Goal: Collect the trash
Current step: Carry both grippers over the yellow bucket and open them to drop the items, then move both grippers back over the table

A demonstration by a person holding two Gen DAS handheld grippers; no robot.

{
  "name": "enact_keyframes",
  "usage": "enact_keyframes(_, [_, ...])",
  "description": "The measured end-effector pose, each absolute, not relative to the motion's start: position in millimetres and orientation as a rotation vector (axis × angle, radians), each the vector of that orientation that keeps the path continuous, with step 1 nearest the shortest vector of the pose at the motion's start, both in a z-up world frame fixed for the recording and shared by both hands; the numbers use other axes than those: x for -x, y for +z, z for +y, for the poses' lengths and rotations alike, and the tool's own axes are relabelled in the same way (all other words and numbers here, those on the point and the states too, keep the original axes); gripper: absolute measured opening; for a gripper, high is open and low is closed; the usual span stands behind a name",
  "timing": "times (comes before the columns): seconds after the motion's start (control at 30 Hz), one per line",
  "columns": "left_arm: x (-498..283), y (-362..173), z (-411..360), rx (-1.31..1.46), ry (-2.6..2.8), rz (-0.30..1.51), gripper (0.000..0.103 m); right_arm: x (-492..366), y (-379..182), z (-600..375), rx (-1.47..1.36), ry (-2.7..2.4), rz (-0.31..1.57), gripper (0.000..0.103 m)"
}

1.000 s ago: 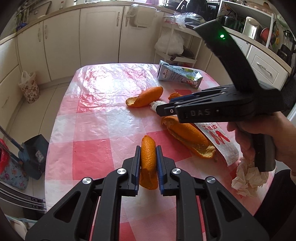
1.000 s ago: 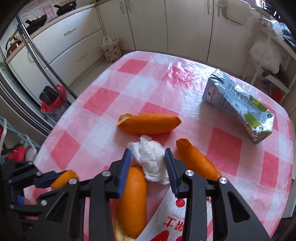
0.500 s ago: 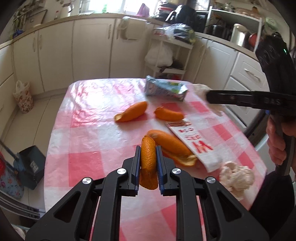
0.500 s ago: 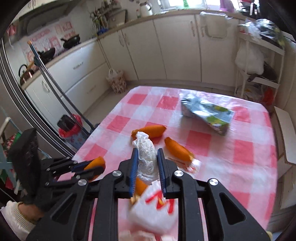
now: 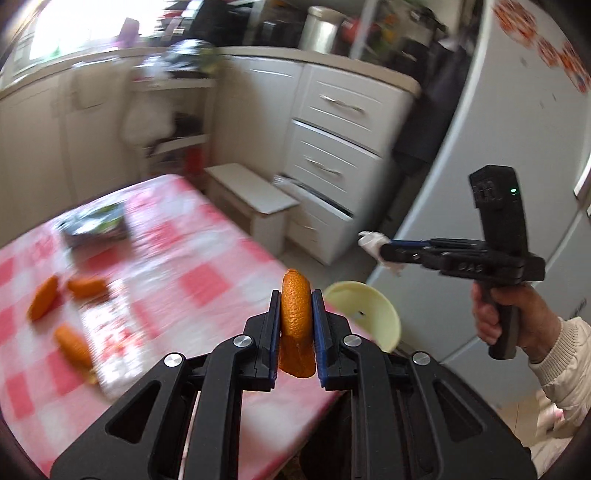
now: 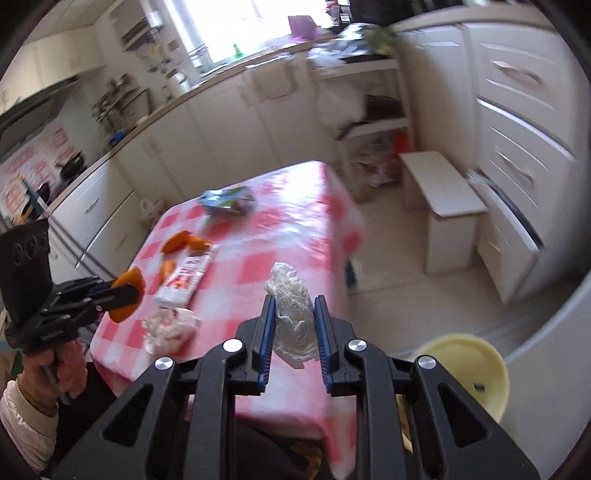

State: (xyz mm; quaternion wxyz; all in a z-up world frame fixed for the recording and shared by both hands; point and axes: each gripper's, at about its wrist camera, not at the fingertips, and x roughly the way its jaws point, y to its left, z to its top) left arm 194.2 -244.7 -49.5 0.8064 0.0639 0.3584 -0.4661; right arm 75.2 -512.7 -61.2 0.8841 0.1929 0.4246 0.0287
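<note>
Left gripper [image 5: 295, 325] clamped, held low; right gripper [image 6: 293, 328] clamped, raised level.

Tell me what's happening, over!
Left gripper shut on orange peel. Right gripper shut on crumpled tissue. Yellow bin near, path open.

I am seeing bright daylight pouring in from the window [image 6: 236, 22], which is blowing out to pure white in both views. Glare is washing across the plastic tablecloth [image 6: 295, 221], flattening its checks near the far edge. Motion blur is smearing the background heavily in the left wrist view: the table [image 5: 177, 258], the peels on it and the cabinets [image 5: 332, 122] are all looking soft. The fisheye lens is bending straight lines, such as the refrigerator [image 5: 480, 129] edge, and dark vignetting is ringing each frame's corners. Shadows are staying weak and diffuse.
</note>
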Motion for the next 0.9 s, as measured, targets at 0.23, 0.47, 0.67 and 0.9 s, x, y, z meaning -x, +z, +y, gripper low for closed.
enact_keyframes(0.23, [-190.1, -62.1, -386.9, -0.313, -1.196, 0.887, 0.015, -30.2, -102.0, -568.9, -0.515, -0.085, 0.906, 0.022])
enact_keyframes(0.47, [-179.0, -102.9, -501.7, -0.519, -1.335, 1.048, 0.019, -13.0, -137.3, -597.9, -0.582, -0.176, 0.941, 0.026])
enact_keyframes(0.67, [-172.4, -114.6, -529.6, -0.575, -1.300, 1.030, 0.056, 2.8, -149.1, -613.8, -0.635, -0.252, 0.936, 0.048])
enact_keyframes(0.9, [-199.5, -76.7, -453.6, -0.396, -1.103, 0.853, 0.074, 7.8, -127.0, -604.3, -0.644, -0.231, 0.875, 0.056])
